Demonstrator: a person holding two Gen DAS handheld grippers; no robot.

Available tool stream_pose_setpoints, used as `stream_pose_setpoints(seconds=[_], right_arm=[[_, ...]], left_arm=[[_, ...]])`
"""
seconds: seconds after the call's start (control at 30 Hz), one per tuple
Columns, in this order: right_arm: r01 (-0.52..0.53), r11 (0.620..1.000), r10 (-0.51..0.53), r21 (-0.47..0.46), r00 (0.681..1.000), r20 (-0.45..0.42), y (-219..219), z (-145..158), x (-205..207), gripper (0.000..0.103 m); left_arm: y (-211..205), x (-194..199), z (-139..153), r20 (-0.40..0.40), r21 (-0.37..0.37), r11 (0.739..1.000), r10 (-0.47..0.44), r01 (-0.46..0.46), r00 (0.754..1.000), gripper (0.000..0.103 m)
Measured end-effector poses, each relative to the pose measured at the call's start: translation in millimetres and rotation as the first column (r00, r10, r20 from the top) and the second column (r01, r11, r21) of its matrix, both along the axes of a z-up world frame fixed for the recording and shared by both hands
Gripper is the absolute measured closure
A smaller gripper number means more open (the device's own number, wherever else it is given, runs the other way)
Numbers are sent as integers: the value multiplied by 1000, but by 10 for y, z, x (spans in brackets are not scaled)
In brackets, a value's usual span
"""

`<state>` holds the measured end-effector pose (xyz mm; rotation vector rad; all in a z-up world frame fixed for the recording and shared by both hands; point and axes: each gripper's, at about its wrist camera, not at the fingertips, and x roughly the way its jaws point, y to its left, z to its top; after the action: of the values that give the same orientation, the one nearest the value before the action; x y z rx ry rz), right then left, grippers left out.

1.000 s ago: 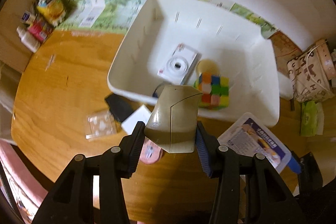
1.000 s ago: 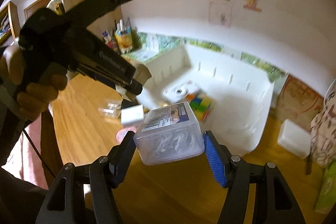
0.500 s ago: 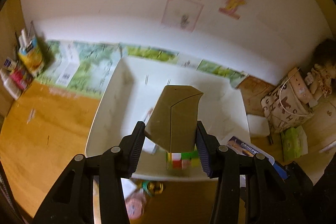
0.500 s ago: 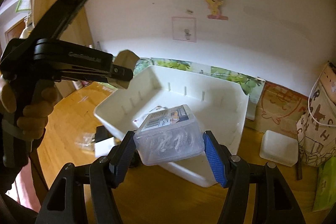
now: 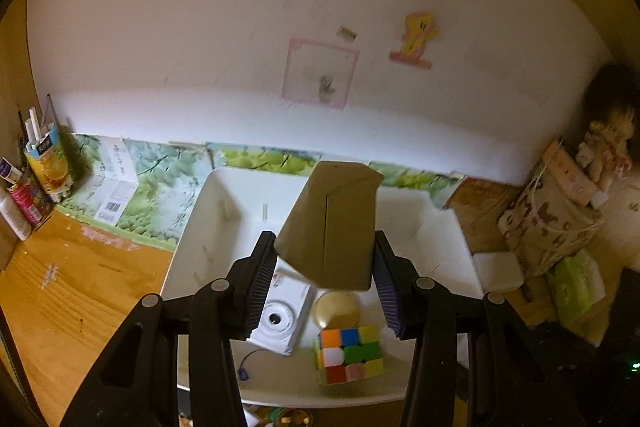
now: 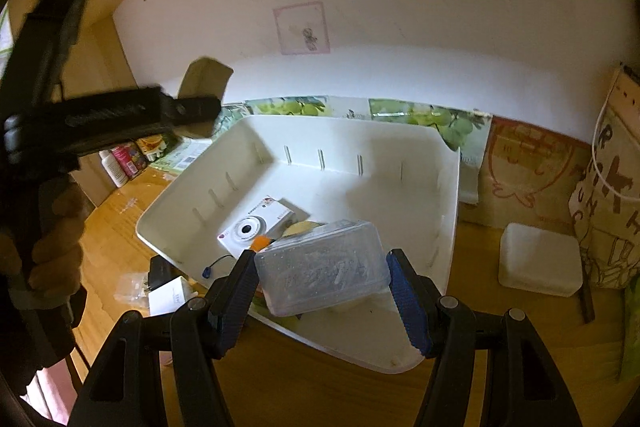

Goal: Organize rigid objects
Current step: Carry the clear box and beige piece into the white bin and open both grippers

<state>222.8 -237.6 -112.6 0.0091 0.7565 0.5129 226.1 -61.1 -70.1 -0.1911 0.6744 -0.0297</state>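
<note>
My left gripper (image 5: pixel 325 267) is shut on an olive-brown box (image 5: pixel 330 223) and holds it above the white bin (image 5: pixel 192 227). The box and left gripper also show in the right wrist view (image 6: pixel 204 83), high at the left. My right gripper (image 6: pixel 323 277) is shut on a clear plastic box (image 6: pixel 322 267), tilted over the bin's near rim (image 6: pixel 360 347). In the bin lie a white camera (image 5: pixel 282 319), a gold round lid (image 5: pixel 336 309) and a colour cube (image 5: pixel 350 355). The camera shows in the right wrist view (image 6: pixel 252 227) too.
On the wooden table left of the bin lie a small clear packet (image 6: pixel 130 287), a white card (image 6: pixel 170 297) and a black item (image 6: pixel 160 271). Bottles and cartons (image 5: pixel 28 183) stand at far left. A white lid (image 6: pixel 538 259), patterned bag (image 5: pixel 552 223) and green tissue pack (image 5: pixel 576 283) sit right.
Both grippers have moved forward toward the bin with their boxes. The left now holds its box over the bin's inside; the clear box has tipped over the near rim.
</note>
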Motion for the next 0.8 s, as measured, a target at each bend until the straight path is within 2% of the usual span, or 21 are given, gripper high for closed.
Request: stream_pose_setpoints(seconds=[0.07,0.17,0.2,0.27,0.33,0.5,0.8], right_arm=[[5,1000,-5,5,1000,-11,-7,-25,29,37],[12,1000,-12,4,1000,-24,-7,-62,64,37],[14,1000,-14,3,999,-31,-6,-74,74,37],[22,1000,-22,8,999,-40,-17,-86,89,37],[23,1000,-22,21,998,-50,-40,-93,100,36],[13,999,-11,45,998,-56,-75,-61,90,29],[-18,997,20,74,999,-32,-79,63,-15,23]], left_arm=[[4,-15,41,25,-1,1000,3,-3,1000,51],[-8,-6,48,19,2,1000,-8,8,1000,50],[-9,-12,56,22,2,1000,-7,7,1000,47],[-14,-33,71,25,2,1000,-3,3,1000,31],[-12,-62,92,36,-3,1000,6,-6,999,24],[3,-142,150,45,-16,999,31,-30,999,24],[19,-383,311,68,30,996,81,-83,994,24]])
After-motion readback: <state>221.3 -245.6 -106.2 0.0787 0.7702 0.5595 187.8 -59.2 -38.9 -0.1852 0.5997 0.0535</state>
